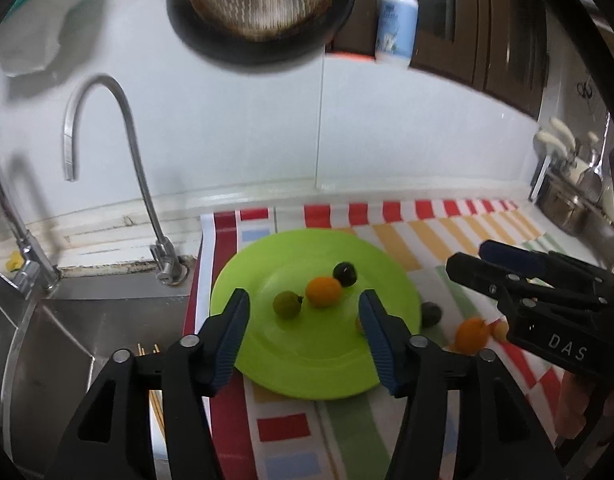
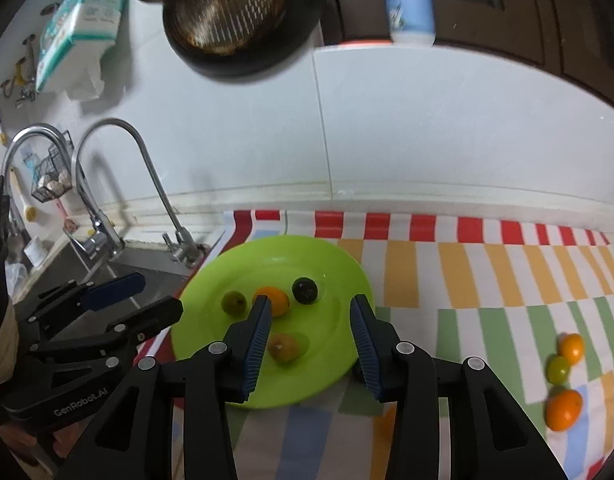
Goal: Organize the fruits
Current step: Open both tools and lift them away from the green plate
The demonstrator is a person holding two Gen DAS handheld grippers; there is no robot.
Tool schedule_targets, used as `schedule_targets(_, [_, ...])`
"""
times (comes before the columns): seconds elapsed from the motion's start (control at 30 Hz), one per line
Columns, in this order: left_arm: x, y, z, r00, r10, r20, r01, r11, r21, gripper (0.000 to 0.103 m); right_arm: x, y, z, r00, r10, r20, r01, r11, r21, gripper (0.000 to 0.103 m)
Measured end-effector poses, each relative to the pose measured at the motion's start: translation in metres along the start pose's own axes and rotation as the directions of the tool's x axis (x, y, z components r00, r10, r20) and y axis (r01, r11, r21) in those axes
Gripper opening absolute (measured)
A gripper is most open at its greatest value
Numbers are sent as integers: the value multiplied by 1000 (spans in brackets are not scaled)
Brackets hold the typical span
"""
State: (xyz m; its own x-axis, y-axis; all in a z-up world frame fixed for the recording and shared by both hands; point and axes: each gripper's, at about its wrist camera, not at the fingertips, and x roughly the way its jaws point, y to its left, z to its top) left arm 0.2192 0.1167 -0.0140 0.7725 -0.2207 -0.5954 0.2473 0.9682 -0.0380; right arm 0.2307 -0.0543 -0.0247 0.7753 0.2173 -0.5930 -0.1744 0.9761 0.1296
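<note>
A lime green plate [image 1: 327, 368] lies on a striped cloth and also shows in the right wrist view [image 2: 331, 344]. On it are a green fruit [image 1: 286, 303], an orange fruit [image 1: 324, 291] and a dark fruit [image 1: 344, 274]; a brownish fruit [image 2: 283, 347] lies nearer the front. My left gripper [image 1: 305, 312] is open and empty above the plate. My right gripper [image 2: 311, 316] is open and empty above the plate. On the cloth to the right lie two orange fruits [image 2: 564, 409] [image 2: 571, 348] and a green one [image 2: 558, 369]. A dark fruit [image 1: 431, 313] sits beside the plate's right rim.
A steel sink [image 1: 87, 332] with two taps [image 1: 107, 152] lies left of the cloth. A dark pan with a strainer [image 1: 259, 4] hangs on the white wall. A lotion bottle [image 1: 397, 20] stands on a ledge. A utensil rack [image 1: 567, 184] is at the far right.
</note>
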Motion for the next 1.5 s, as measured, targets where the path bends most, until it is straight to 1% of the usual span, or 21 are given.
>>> schedule_targets(0.03, [-6, -2, -1, 1000, 11, 12, -11, 1000, -2, 62, -8, -1, -1, 1000, -7, 14, 7, 1000, 3, 51])
schedule_targets(0.07, [-15, -5, -1, 999, 22, 29, -21, 1000, -6, 63, -17, -2, -2, 999, -17, 28, 17, 1000, 6, 54])
schedule_targets(0.17, [-30, -10, -4, 998, 31, 58, -30, 999, -12, 71, -36, -4, -5, 998, -36, 52, 35, 999, 9, 54])
schedule_targets(0.2, [-35, -14, -5, 997, 33, 68, -33, 999, -9, 71, -44, -5, -7, 997, -46, 61, 45, 999, 14, 54])
schedule_targets(0.23, [-38, -16, -5, 997, 34, 75, -33, 999, -8, 72, -50, -6, -9, 996, -52, 68, 51, 999, 17, 58])
schedule_targets(0.27, [-44, -19, -7, 996, 32, 86, -32, 999, -4, 74, -55, -7, -11, 995, -65, 77, 63, 998, 20, 64])
schedule_targets(0.3, [-46, -21, -8, 996, 29, 90, -29, 1000, -2, 77, -64, -8, -14, 992, -85, 89, 83, 996, 26, 66])
schedule_targets(0.43, [-59, -33, -12, 994, 20, 111, -21, 1000, 11, 85, -86, -13, -23, 986, -131, 102, 126, 991, 49, 66])
schedule_targets(0.5, [-67, -39, -14, 992, 14, 121, -16, 1000, 20, 86, -99, -16, -28, 981, -155, 117, 149, 987, 64, 66])
schedule_targets(0.63, [-76, -49, -17, 992, 4, 125, -8, 1000, 24, 90, -119, -21, -37, 964, -221, 147, 212, 974, 78, 71])
schedule_targets(0.7, [-79, -55, -18, 992, 11, 128, -14, 1000, 28, 91, -128, -26, -41, 955, -253, 156, 241, 966, 92, 71])
schedule_targets(0.77, [-81, -64, -20, 992, 15, 123, -21, 999, 42, 91, -134, -32, -44, 950, -269, 157, 255, 961, 105, 71])
schedule_targets(0.87, [-84, -79, -23, 991, 28, 131, -35, 998, 49, 91, -140, -45, -48, 950, -271, 152, 257, 961, 105, 71])
schedule_targets(0.97, [-86, -93, -25, 990, 50, 131, -53, 998, 22, 91, -145, -57, -51, 952, -263, 156, 253, 964, 83, 71])
schedule_targets(1.13, [-84, -114, -27, 987, 77, 138, -79, 997, 11, 91, -152, -82, -49, 955, -251, 155, 244, 968, 62, 71])
schedule_targets(1.3, [-77, -134, -30, 988, 73, 135, -75, 997, 12, 91, -152, -104, -48, 959, -242, 148, 238, 970, 47, 71])
schedule_targets(1.5, [-64, -155, -34, 992, 42, 120, -46, 999, 28, 91, -148, -129, -52, 965, -233, 120, 229, 972, 49, 71])
